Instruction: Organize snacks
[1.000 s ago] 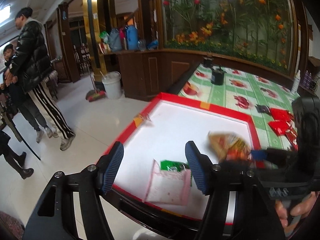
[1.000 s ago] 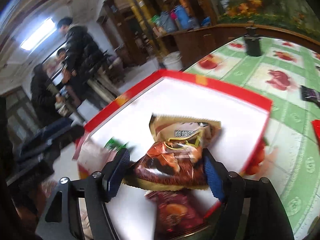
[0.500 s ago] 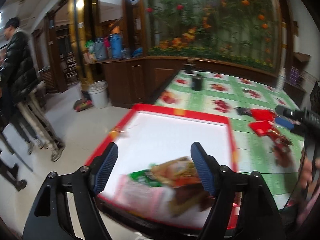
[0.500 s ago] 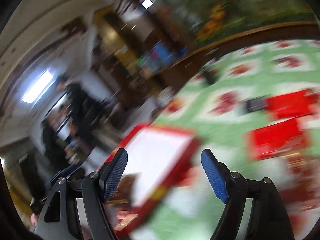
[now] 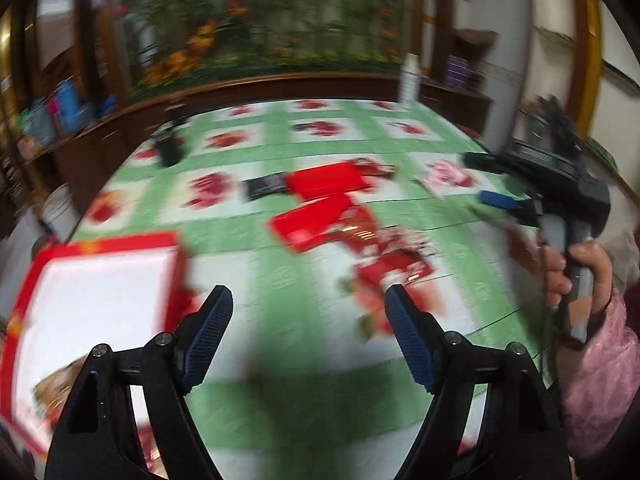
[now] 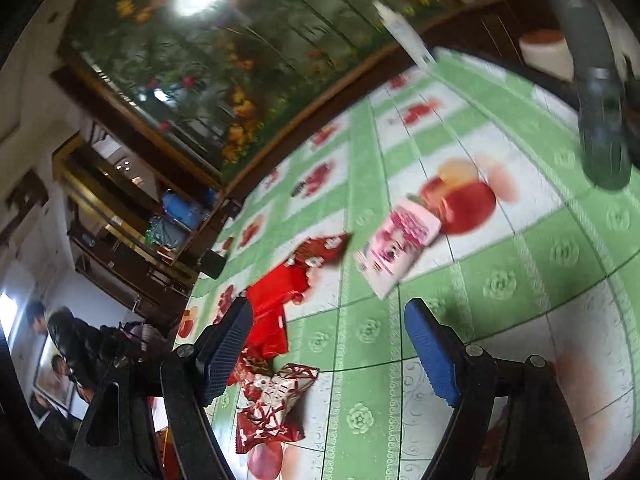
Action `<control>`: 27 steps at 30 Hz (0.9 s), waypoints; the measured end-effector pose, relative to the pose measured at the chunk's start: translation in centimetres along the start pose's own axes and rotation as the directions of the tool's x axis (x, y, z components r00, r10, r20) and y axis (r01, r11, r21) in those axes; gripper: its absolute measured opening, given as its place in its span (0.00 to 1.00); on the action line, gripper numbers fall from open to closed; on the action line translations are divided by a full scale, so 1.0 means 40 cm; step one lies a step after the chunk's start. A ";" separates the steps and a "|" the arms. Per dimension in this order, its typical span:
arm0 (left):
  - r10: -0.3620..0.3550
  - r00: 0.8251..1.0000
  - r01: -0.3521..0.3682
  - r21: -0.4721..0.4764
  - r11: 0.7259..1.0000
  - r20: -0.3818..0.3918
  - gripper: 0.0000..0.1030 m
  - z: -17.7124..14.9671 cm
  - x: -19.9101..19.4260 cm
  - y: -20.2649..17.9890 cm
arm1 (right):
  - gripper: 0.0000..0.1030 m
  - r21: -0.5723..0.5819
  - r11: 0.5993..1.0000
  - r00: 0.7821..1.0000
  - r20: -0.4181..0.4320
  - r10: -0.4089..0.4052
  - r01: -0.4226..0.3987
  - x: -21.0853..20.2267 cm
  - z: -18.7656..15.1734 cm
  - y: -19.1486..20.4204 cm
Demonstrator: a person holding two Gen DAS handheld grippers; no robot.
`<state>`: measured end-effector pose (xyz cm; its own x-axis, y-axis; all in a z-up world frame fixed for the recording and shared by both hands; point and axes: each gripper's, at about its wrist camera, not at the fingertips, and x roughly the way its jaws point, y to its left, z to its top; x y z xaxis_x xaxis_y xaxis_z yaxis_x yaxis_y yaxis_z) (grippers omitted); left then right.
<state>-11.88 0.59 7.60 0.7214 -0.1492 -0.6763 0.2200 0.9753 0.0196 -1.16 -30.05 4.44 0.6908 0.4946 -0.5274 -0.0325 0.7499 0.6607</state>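
Both grippers empty, jaws apart: left gripper (image 5: 308, 304), right gripper (image 6: 328, 320). Loose packets mid-frame on the green cloth (image 6: 500, 280): red packets (image 5: 320, 220), pink packet (image 6: 396, 244) just above the right jaws. Tray (image 5: 36, 264) lower left. Packets look light, crinkly, slippery foil; pinch a sealed edge, not the puffed middle.

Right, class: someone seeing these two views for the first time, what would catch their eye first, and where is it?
Probably the heap of red snack packets in the middle of the green-and-white fruit-print tablecloth, with a lone pink packet lying apart from it, ahead of the right claw. Next, the red-rimmed white tray at the table's left edge, beside the open, empty left claw.
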 end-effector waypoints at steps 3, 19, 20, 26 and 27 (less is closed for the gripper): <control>-0.051 0.999 0.051 0.077 0.996 0.006 0.76 0.015 0.054 -0.063 | 0.79 0.002 1.000 0.999 -0.027 -0.018 0.018 0.016 -0.010 -0.003; -0.263 0.942 0.293 0.131 0.947 -0.207 0.58 0.011 0.204 -0.116 | 0.79 -0.046 0.998 0.997 -0.063 -0.041 0.038 0.036 -0.041 0.036; -0.269 0.939 0.298 0.120 0.947 -0.213 0.48 0.011 0.207 -0.112 | 0.79 -0.055 0.998 0.997 -0.069 -0.040 0.036 0.039 -0.044 0.040; -0.272 0.939 0.296 0.088 0.951 -0.213 0.32 0.006 0.198 -0.106 | 0.78 -0.150 0.989 0.991 -0.129 -0.037 0.017 0.068 -0.071 0.088; -0.271 0.939 0.295 0.090 0.951 -0.212 0.30 0.006 0.196 -0.107 | 0.77 -0.178 0.984 0.990 -0.133 -0.055 0.031 0.074 -0.078 0.100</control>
<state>-7.01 -4.79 2.41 0.4786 -0.3694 -0.7965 0.4812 0.8692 -0.1139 -1.49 -24.23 3.85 0.5897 0.5064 -0.6291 -0.1389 0.8309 0.5387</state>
